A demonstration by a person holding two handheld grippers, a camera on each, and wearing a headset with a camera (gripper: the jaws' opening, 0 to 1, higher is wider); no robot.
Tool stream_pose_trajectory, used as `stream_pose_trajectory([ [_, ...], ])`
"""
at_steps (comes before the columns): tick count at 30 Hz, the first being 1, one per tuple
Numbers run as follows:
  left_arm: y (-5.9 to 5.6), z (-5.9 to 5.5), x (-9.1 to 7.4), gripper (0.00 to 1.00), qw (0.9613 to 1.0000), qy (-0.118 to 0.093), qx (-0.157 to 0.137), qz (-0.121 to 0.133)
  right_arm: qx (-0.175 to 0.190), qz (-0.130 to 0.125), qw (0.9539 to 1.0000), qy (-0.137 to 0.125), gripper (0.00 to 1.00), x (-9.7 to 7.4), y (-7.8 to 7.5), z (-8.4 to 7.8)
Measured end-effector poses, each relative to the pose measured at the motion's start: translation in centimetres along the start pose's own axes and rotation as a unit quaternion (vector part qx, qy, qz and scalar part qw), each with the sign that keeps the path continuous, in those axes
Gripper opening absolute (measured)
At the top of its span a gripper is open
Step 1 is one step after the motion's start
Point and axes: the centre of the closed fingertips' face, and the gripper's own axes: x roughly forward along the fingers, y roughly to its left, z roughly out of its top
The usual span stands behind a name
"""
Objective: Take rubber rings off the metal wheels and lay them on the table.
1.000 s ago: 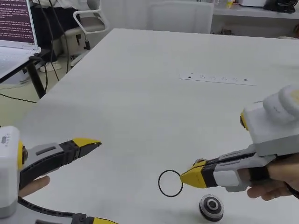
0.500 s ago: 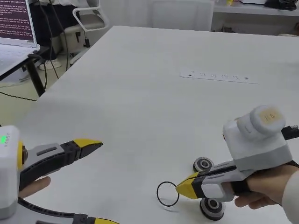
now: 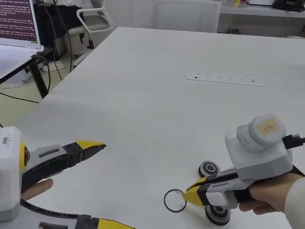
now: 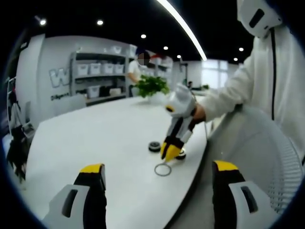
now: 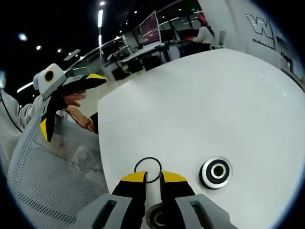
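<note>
Here the right hand-held gripper (image 3: 188, 196) has its jaws pinched together on the near edge of a rubber ring (image 3: 165, 201), which rests on the table (image 3: 143, 109). Two metal wheels sit near it, one (image 3: 208, 168) just beyond the gripper and one (image 3: 218, 213) partly under it. The left hand-held gripper (image 3: 102, 185) hovers well apart, its jaws spread wide.

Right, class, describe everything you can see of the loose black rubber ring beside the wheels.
The rubber ring is a thin black loop, round and open in the middle, and it is off any wheel. It looks to lie flat, or nearly so, on the white table. Its near edge sits between the tips of the right claw, which appear closed on it. Two metal wheels stand close by, not touching it.
</note>
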Motion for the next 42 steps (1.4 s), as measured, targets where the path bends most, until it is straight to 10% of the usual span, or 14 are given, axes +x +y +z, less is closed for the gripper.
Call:
stream_pose_trajectory([
  [27, -0.9, 0.9, 0.1, 0.89, 0.9995, 0.009, 0.026, -0.017, -0.033, -0.006, 0.9919, -0.123, 0.09, -9.6, 1.2, 3.4],
  [42, -2.8, 5.0, 0.7, 0.86, 0.9985, 0.007, 0.054, -0.010, -0.014, -0.029, 0.9875, -0.155, 0.13, -13.3, -0.9, 1.4],
])
